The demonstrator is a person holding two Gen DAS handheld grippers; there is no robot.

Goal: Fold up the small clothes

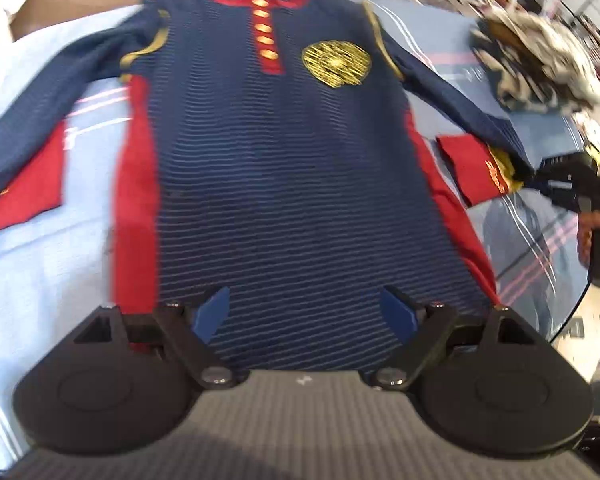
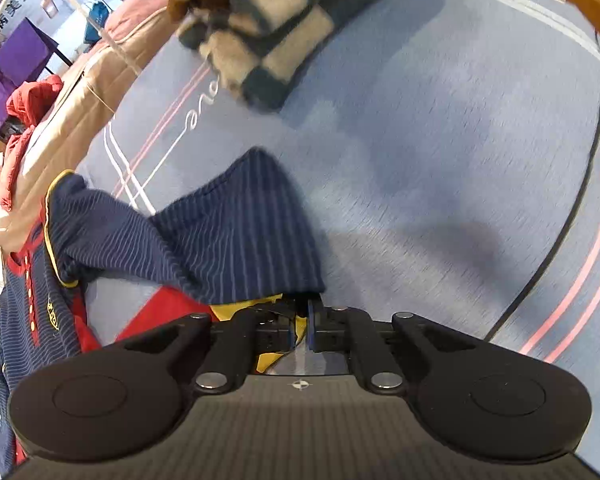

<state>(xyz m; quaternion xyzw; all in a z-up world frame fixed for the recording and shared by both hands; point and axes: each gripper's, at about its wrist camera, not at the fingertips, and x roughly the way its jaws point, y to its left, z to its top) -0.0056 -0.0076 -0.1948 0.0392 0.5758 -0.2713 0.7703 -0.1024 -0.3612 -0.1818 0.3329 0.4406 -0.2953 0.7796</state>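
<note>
A small navy striped shirt with a red button placket, red side panels and a gold badge lies flat, front up, on the blue bedsheet. My left gripper hovers open over the shirt's hem, with nothing between its blue pads. At the right edge of the left wrist view, my right gripper holds the end of the shirt's right sleeve. In the right wrist view the right gripper is shut on that sleeve at its yellow and red cuff. The sleeve is lifted and bunched in front of the jaws.
A heap of other clothes lies on the sheet beyond the right sleeve; in the right wrist view this heap is cream and dark teal. A red garment and purple boxes sit off the bed at the far left.
</note>
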